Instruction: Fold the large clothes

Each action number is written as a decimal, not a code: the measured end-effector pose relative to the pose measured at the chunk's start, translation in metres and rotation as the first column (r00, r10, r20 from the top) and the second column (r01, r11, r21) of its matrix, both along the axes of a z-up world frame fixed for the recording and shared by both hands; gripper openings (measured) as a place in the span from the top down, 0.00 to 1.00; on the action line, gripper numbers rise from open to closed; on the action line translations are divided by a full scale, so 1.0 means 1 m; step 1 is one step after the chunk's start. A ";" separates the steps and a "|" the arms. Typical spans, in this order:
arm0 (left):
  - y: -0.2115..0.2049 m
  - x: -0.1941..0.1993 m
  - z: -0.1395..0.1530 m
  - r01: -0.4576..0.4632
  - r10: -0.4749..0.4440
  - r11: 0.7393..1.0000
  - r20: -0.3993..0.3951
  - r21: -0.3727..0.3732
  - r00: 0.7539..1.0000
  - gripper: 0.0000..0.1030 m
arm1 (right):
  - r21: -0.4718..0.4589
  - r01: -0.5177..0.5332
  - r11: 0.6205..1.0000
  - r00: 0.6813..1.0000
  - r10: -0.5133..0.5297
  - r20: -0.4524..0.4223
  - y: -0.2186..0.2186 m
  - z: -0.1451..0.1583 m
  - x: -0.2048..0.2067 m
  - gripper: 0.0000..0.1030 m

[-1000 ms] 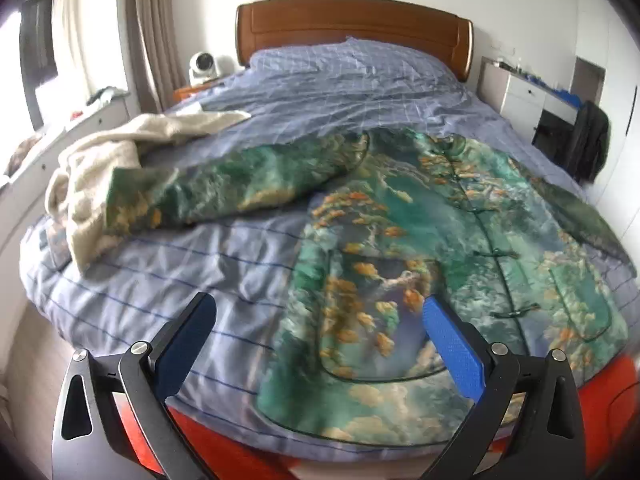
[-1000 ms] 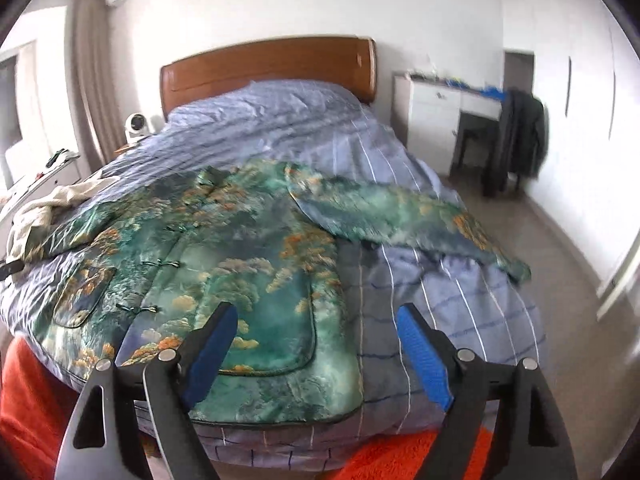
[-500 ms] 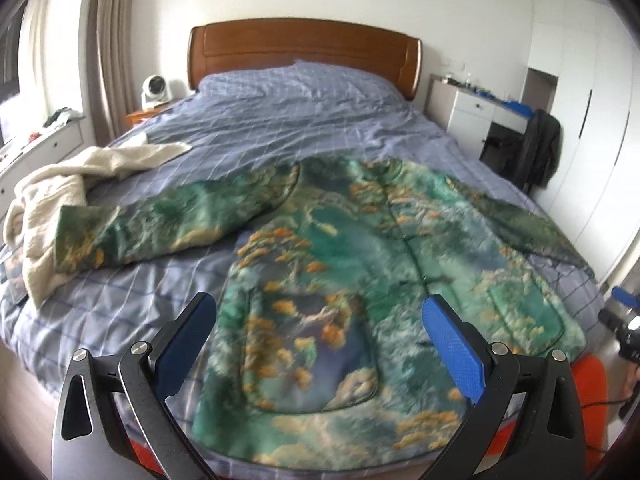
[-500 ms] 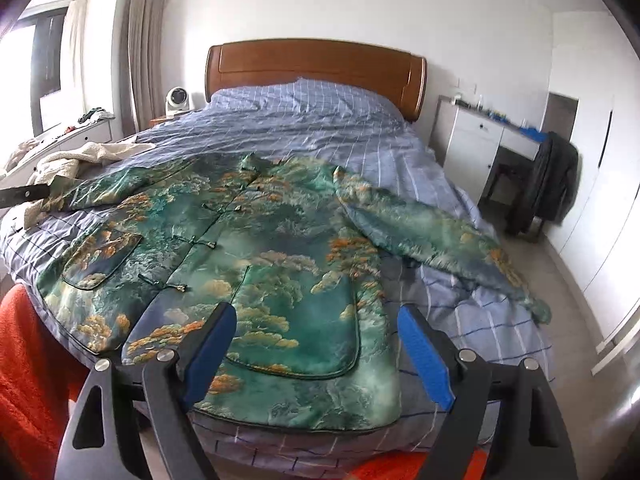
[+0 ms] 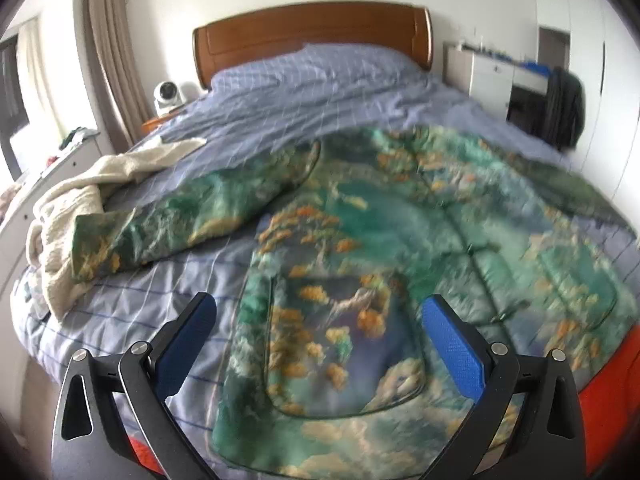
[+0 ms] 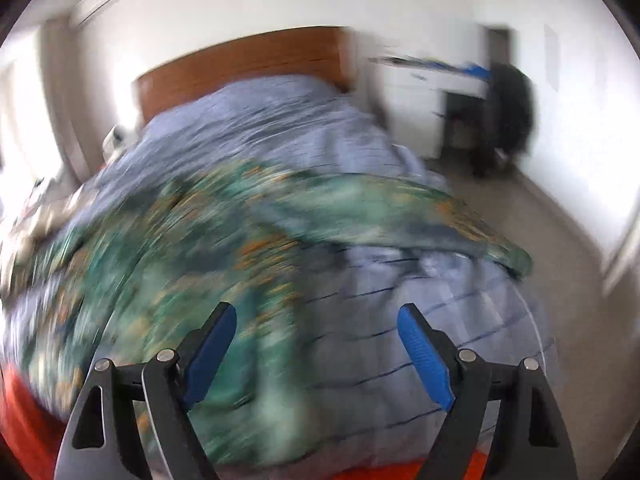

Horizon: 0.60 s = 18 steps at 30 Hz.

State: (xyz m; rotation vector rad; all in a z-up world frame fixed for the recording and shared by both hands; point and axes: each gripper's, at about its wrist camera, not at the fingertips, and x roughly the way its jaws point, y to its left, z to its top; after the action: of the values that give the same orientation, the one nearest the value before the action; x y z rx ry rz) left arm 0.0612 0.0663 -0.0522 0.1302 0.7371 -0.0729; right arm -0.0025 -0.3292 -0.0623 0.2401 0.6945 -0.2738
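Both the left gripper (image 5: 318,322) and the right gripper (image 6: 316,334) hang wide open and empty over the bed's foot edge, where the green patterned jacket (image 5: 400,264) lies spread flat, sleeves out toward the side edges. Grabbing now could pinch the blue bedsheet (image 5: 320,96) with the hem, dragging both.

Both views are swinging sideways over the bed (image 5: 120,312), the right gripper (image 6: 316,344) sweeping fast toward the jacket's (image 5: 360,280) outstretched sleeve (image 6: 400,208).
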 end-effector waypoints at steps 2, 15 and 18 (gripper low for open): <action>-0.002 -0.001 -0.003 0.001 -0.001 1.000 -0.002 0.017 1.000 0.00 | 0.132 0.094 0.987 0.995 -0.095 0.005 -0.050 -0.012 0.004 0.18; -0.012 -0.001 -0.013 -0.019 0.021 0.997 -0.030 0.069 0.999 0.00 | 0.624 0.485 0.612 0.803 -0.595 -0.040 -0.227 -0.112 0.055 0.69; -0.006 -0.001 -0.016 -0.029 0.032 0.997 -0.039 0.078 0.999 0.00 | 0.540 0.497 0.679 0.797 -0.603 0.024 -0.213 -0.082 0.061 0.88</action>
State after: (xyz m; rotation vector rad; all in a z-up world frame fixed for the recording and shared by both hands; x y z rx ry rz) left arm 0.0602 0.0600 -0.0687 0.1919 0.7819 -0.0174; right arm 0.0589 -0.5426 -0.1440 0.9970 0.4606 -0.6422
